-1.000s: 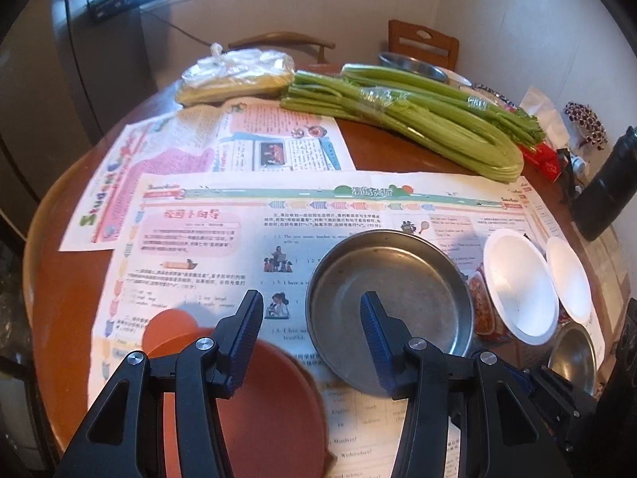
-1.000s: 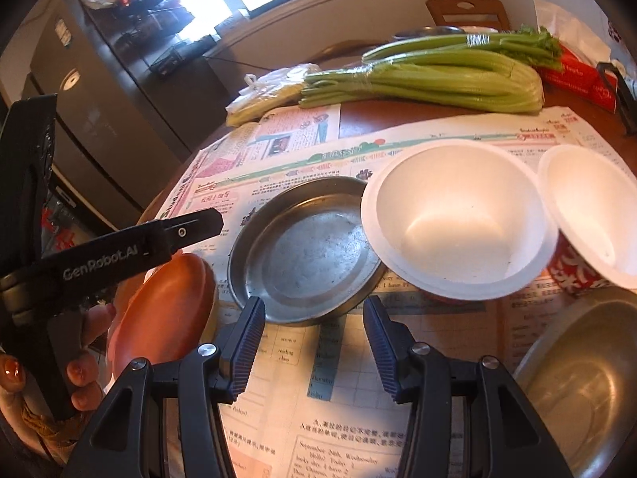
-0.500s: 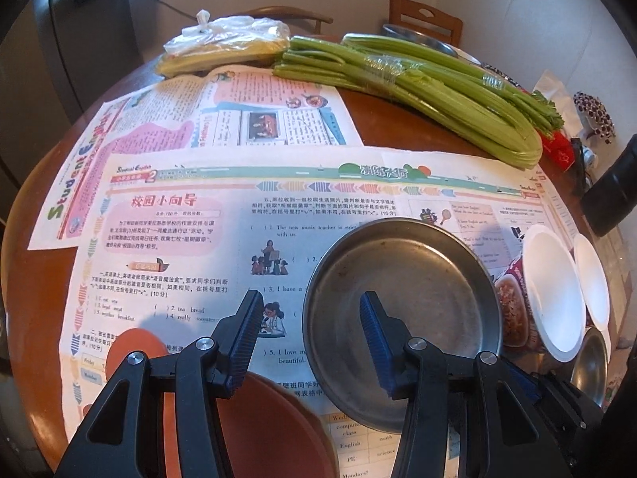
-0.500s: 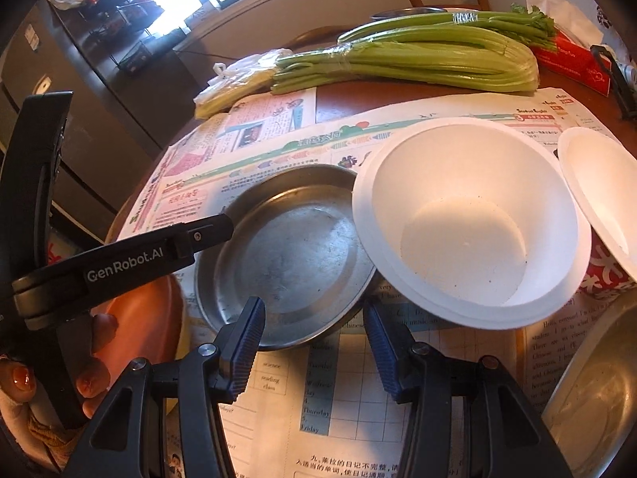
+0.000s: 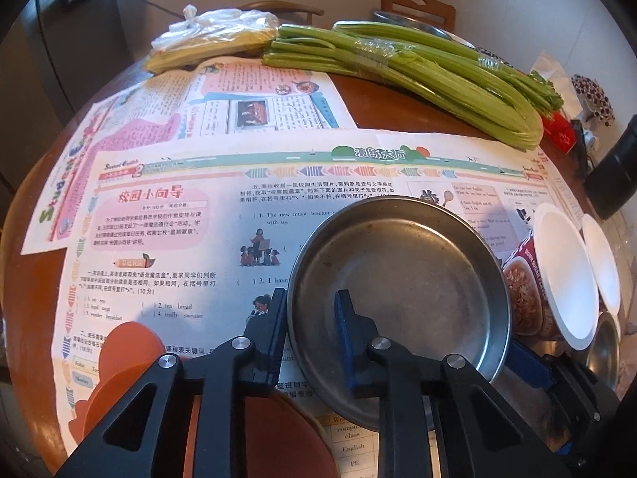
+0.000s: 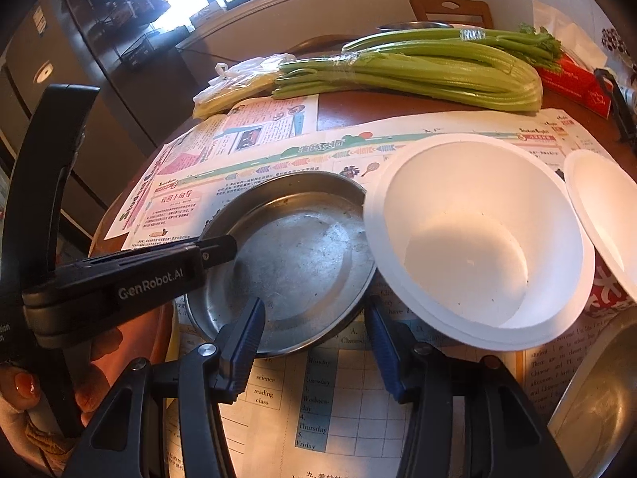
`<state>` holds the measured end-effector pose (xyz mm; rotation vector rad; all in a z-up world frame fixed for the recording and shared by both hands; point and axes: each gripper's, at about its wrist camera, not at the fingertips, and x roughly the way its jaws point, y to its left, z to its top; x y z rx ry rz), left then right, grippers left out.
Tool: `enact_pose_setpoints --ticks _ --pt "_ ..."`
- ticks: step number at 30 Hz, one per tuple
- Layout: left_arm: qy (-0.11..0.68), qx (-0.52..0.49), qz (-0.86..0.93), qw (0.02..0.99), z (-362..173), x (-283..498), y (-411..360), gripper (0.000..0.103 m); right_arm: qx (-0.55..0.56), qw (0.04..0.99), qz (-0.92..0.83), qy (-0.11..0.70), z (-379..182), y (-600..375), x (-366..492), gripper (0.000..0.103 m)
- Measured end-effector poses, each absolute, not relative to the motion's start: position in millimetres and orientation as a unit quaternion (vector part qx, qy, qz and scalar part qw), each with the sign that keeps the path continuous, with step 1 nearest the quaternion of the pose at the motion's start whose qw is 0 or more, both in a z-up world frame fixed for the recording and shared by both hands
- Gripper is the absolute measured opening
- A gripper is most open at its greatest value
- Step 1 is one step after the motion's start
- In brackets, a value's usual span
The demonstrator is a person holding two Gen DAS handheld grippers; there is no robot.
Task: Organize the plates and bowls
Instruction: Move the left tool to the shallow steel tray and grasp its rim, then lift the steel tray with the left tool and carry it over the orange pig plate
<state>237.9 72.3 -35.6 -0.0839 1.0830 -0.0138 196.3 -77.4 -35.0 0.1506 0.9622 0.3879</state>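
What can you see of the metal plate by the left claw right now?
The metal plate is round, shallow, dull grey steel with a raised rim, scuffed and empty. It rests on the newspaper. The left claw straddles its near rim, one finger outside, one inside. The white foam bowl overlaps its right edge.

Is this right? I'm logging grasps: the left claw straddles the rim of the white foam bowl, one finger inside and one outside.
Not quite. The left claw straddles the rim of the steel plate, not the white foam bowl, which sits untouched beside it. The left wrist view shows one finger inside, one outside.
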Motion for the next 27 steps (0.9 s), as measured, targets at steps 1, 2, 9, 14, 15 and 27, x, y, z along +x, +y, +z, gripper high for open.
enact_pose_setpoints --ticks 1,2,9,14,15,27 --pt "0.514 -0.041 -0.007 0.857 -35 237 73 0.024 0.071 0.866 0.185 0.458 -35 -77 195 0.053" --pt "0.512 -0.042 -0.007 0.858 -34 236 73 0.024 0.072 0.866 0.186 0.458 -35 -78 195 0.053" --pt "0.492 -0.044 -0.008 0.869 -19 225 74 0.024 0.078 0.866 0.196 0.453 -30 -80 191 0.053" --pt "0.48 -0.047 -0.003 0.876 -8 213 76 0.024 0.086 0.866 0.209 0.445 -24 -82 186 0.053" --pt "0.476 -0.051 -0.003 0.878 -5 209 77 0.024 0.085 0.867 0.212 0.443 -21 -82 184 0.053" --pt "0.451 -0.065 0.012 0.89 15 173 95 0.024 0.075 0.874 0.244 0.414 1 -72 159 0.053"
